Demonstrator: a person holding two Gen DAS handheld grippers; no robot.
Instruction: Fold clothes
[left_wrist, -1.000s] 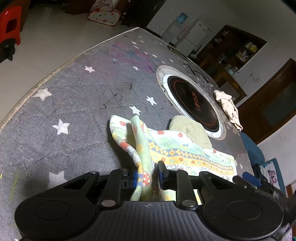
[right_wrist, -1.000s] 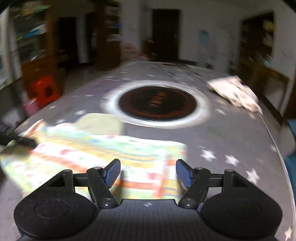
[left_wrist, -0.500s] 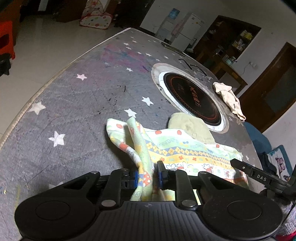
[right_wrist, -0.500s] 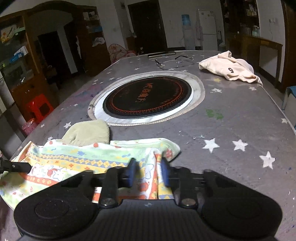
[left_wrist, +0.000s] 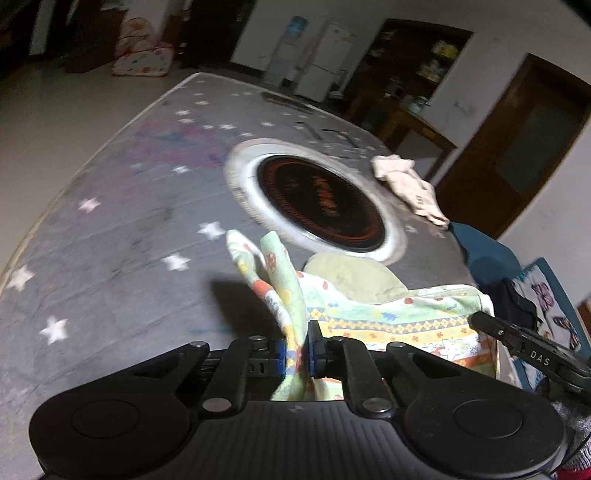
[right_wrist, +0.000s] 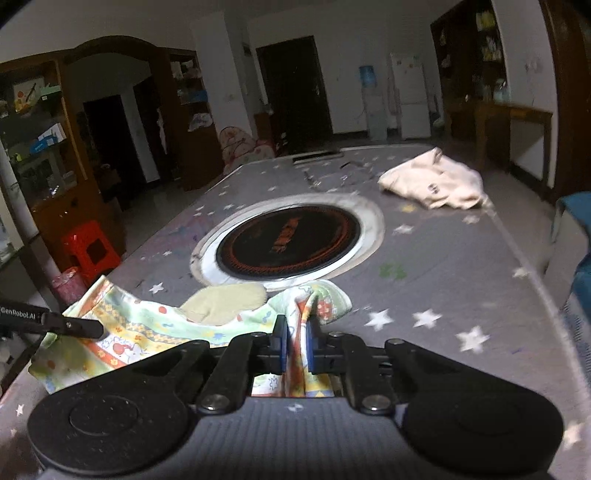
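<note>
Grey star-patterned table (right_wrist: 436, 258) bears round cooktop (right_wrist: 288, 240), patterned garment (right_wrist: 147, 321).

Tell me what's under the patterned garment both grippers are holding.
An olive-green cloth pokes out from under the patterned garment, resting on the grey starred table cover beside the round burner. The cloth's covered part is hidden.

garment (left_wrist: 406, 321): pale green, colourful bands | tablecloth (right_wrist: 443, 258): grey, white stars

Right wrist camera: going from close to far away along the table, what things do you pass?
Right tool pinching the patterned cloth → olive-green cloth → round black cooktop → cream garment near the far edge.
</note>
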